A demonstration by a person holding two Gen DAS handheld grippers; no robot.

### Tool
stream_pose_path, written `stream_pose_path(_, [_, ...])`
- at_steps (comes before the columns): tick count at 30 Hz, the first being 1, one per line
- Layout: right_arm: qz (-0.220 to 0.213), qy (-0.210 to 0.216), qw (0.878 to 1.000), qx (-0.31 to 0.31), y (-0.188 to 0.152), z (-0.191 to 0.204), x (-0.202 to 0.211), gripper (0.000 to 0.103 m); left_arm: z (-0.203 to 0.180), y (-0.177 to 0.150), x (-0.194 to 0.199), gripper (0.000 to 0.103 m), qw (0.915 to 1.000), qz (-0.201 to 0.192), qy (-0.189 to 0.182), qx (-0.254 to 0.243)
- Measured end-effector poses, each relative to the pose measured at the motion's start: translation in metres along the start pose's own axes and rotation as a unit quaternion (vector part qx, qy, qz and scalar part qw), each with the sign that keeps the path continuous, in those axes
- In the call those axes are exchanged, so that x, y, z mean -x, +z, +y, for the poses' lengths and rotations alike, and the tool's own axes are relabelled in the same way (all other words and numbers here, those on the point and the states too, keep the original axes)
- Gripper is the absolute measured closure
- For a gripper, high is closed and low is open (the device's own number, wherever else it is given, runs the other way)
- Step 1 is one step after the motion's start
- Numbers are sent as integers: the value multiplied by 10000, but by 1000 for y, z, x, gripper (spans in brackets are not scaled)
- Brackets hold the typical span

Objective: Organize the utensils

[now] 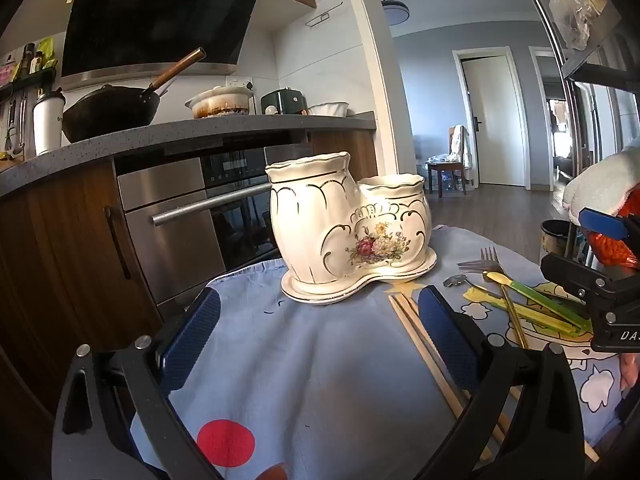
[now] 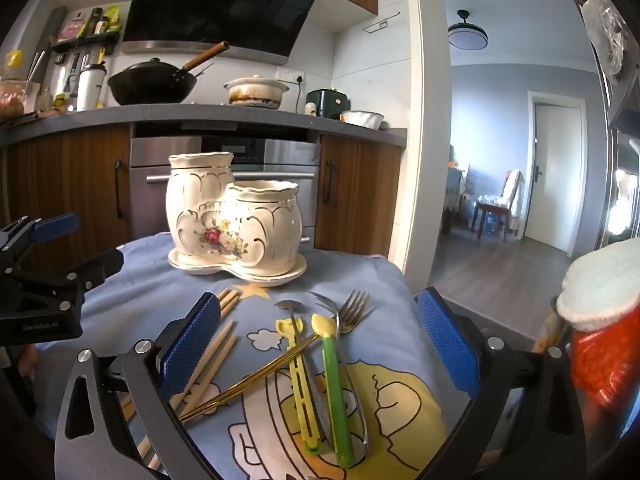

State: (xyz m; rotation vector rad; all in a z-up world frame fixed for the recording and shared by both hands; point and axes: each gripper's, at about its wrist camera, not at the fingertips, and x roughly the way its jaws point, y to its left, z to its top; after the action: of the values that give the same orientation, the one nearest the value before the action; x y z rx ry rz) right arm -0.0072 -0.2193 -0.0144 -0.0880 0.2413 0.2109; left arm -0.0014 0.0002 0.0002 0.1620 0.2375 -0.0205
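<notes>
Two tongs [image 1: 320, 332] [image 2: 318, 340] wide open, utensils [image 2: 320, 360] loose beside ceramic holder [image 2: 236, 224]

Bare cloth on the worktop [image 1: 300, 360] left open before the wide-open left tool [image 1: 320, 340], ceramic holder [image 1: 348, 228] standing ahead as an obstacle, wooden chopsticks [image 1: 424, 344] lying just beside its right finger, utensil pile [image 2: 320, 360] spread between the right tool's [image 2: 320, 348] fingers

Both wrist views look slightly downward toward the ceramic holder [image 1: 352, 232] [image 2: 236, 224], the left one seemingly nearer and from its left; they share holder, cloth and kitchen behind.
</notes>
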Motion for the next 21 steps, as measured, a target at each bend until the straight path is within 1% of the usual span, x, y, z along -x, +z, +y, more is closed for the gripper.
stream_pose_path(6, [2,-2,10000,1,0,0,0,5,0,0,-1,5,10000,69,-1,-23])
stream_pose_path(21, [3,-2,10000,8,0,0,-1,5,0,0,-1,5,10000,85,-2,-28])
